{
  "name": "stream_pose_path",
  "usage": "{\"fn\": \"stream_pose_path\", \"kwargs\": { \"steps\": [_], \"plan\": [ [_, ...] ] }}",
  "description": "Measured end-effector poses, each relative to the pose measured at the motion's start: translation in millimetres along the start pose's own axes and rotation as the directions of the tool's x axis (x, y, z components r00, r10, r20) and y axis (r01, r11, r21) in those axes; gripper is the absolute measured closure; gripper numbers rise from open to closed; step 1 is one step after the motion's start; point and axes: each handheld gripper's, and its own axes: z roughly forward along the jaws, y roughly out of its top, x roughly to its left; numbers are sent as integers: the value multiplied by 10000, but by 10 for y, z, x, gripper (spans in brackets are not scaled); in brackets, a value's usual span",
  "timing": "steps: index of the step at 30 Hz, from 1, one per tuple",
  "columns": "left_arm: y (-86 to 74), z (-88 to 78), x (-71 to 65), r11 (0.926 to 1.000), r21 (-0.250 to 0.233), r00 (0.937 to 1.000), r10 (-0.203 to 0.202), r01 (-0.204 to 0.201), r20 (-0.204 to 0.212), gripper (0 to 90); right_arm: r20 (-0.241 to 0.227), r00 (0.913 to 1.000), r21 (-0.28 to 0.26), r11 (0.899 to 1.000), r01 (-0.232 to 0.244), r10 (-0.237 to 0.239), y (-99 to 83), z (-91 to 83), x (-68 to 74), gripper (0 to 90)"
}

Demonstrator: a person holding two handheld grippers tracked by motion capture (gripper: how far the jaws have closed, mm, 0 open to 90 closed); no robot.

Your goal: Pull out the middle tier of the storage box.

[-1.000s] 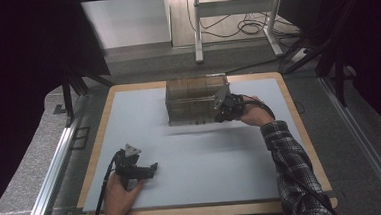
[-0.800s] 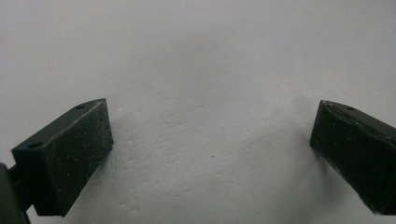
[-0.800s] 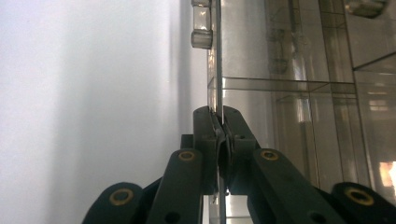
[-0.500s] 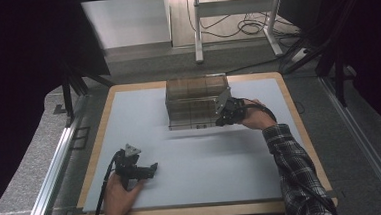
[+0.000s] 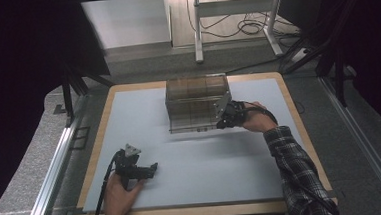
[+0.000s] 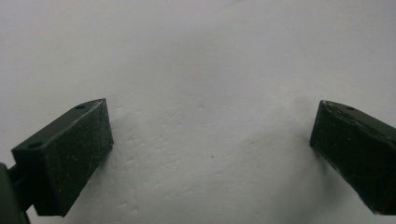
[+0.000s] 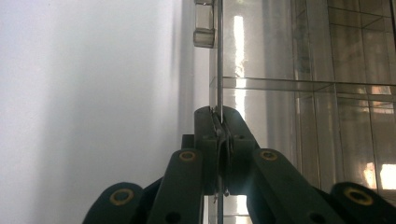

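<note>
Pinching a thin wall of the clear, gridded box [image 5: 197,103], right tool [image 5: 225,119].

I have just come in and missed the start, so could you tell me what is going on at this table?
A person at the table works with a gripper in each hand. The right gripper is shut on the thin wall of a clear plastic organiser box with compartments, at its right end, and the box looks tipped up off the white mat. The left gripper rests near the front left of the mat, jaws open, holding nothing.
</note>
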Motion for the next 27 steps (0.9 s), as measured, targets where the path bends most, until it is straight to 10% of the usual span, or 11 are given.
{"fn": "stream_pose_path", "kwargs": {
  "steps": [27],
  "plan": [
    [0, 0, 2, 10000, 0, 10000, 34, -34, -12, 0, 933, 9948, -645, 9973, -348, 408, 81, -117, 153, 681]
  ]
}}
